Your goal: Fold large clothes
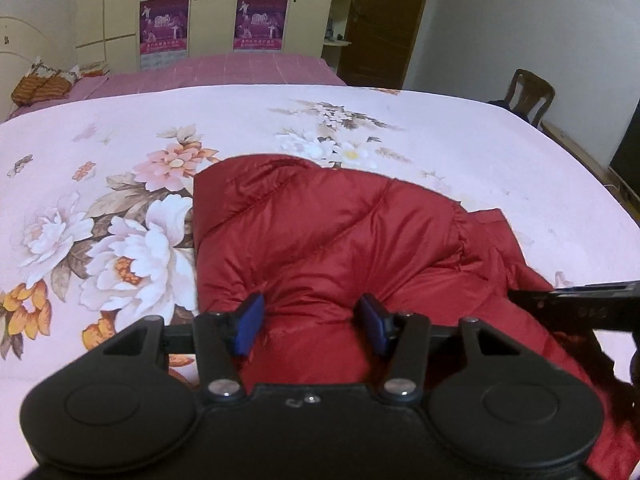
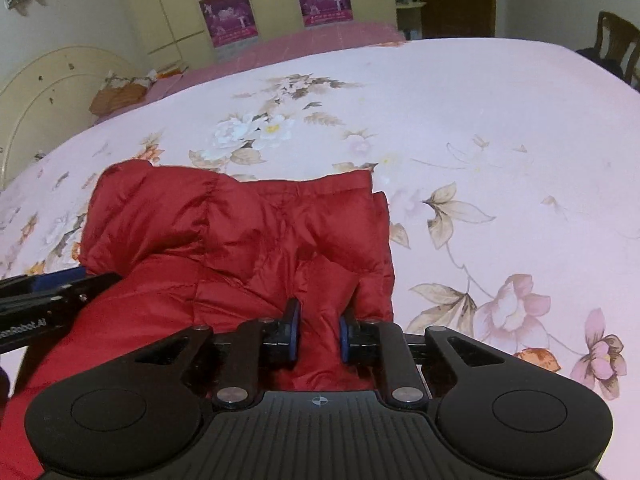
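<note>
Right wrist view: right gripper (image 2: 318, 336) clamped on a fold of the red padded jacket (image 2: 240, 232), left gripper (image 1: 312, 326) spread apart over it (fabric bulging between), on a floral bedsheet (image 1: 120, 208); wardrobe (image 1: 216, 8) behind.

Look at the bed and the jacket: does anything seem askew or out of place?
The red jacket lies bunched and uneven on the floral sheet, not flat. The right claw pinches a fold of it. Nothing looks damaged.
</note>
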The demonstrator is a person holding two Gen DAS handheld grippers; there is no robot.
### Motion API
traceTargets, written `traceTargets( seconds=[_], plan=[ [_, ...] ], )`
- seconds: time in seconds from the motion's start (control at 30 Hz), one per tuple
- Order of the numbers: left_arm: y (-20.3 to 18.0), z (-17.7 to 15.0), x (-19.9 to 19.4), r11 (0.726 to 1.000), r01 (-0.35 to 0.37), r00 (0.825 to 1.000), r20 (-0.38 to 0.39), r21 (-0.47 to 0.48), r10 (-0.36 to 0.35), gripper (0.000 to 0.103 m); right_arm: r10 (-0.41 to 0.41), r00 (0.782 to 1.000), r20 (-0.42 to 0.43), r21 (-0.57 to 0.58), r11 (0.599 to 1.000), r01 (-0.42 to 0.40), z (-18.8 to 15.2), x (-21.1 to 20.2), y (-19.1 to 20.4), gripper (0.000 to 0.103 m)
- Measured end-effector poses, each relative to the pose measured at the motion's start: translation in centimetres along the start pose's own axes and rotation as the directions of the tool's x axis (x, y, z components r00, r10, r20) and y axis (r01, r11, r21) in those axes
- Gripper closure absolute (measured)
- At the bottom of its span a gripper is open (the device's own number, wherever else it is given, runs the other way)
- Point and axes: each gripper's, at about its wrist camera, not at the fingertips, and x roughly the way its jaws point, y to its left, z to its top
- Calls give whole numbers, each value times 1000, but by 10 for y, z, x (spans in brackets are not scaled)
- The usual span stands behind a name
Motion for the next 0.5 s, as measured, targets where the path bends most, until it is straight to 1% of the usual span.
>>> traceTargets(
  seconds=[0.07,0.17,0.23,0.3,0.37,0.43,0.5],
  plan=[
    [3,5,-8,1000,-1,1000,4,-14,1,53,3,1000,20,15,1000,-3,7,-13,-2,85],
    [7,14,-16,999,-10,999,41,-40,11,53,4,995,98,-16,1000,-2,18,-35,4,85],
    [9,21,-16,998,-18,998,58,-54,22,53,2,991,136,-43,999,4,25,-39,13,84],
    [11,27,-8,997,-33,998,52,-68,36,53,-7,986,167,-70,997,19,30,-37,22,84],
    [13,32,0,996,-43,998,47,-76,47,51,-20,987,158,-85,996,34,31,-30,26,84],
    [17,34,2,995,-44,998,46,-91,48,50,-9,995,96,-83,996,17,24,-23,23,84],
    [19,33,2,995,-38,998,51,-88,43,49,24,999,30,-37,999,-23,10,-18,10,85]
  ],
)
